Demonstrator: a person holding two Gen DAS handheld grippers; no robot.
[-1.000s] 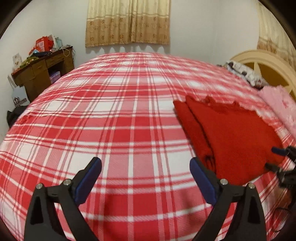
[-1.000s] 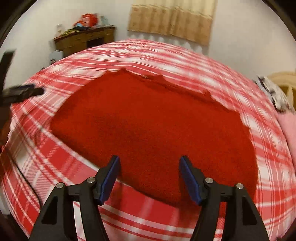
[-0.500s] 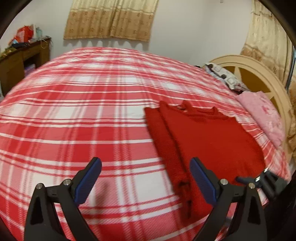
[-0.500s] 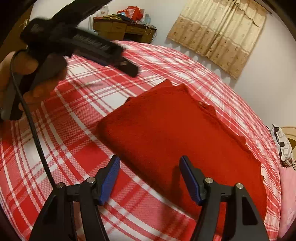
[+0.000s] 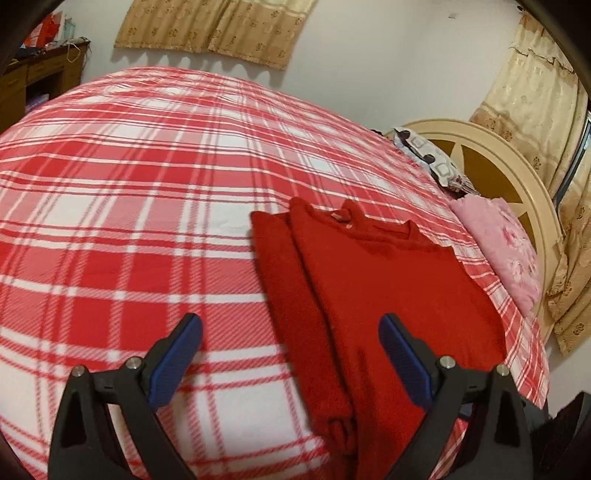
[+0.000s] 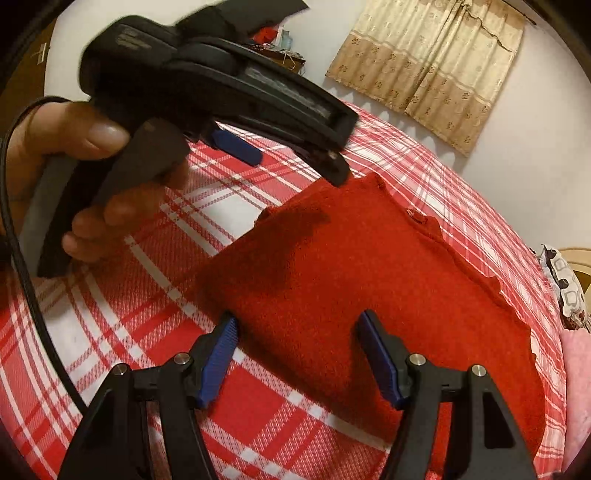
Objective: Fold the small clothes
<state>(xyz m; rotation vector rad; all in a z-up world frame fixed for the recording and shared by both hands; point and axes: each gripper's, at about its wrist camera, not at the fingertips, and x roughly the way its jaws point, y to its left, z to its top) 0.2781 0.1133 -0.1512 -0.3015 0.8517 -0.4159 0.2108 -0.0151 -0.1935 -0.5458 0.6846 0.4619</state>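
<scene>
A red knitted garment [image 5: 373, 291] lies flat on the red and white plaid bed cover [image 5: 129, 206], folded lengthwise with one side lapped over. My left gripper [image 5: 290, 332] is open and empty, above the garment's near left edge. My right gripper [image 6: 297, 328] is open and empty, just above the garment [image 6: 369, 280] at its near corner. In the right wrist view the left gripper's body and the hand holding it [image 6: 207, 96] hover above the garment's far left corner.
A pink folded cloth [image 5: 506, 247] and a patterned pillow [image 5: 432, 162] lie by the cream headboard [image 5: 513, 173] at the right. A wooden desk [image 5: 37, 77] stands at the far left. Curtains [image 5: 218, 29] hang on the back wall.
My left gripper has swung right toward the garment, which now lies between its fingers. My right gripper has drawn back to the garment's near corner. Both stay open.
</scene>
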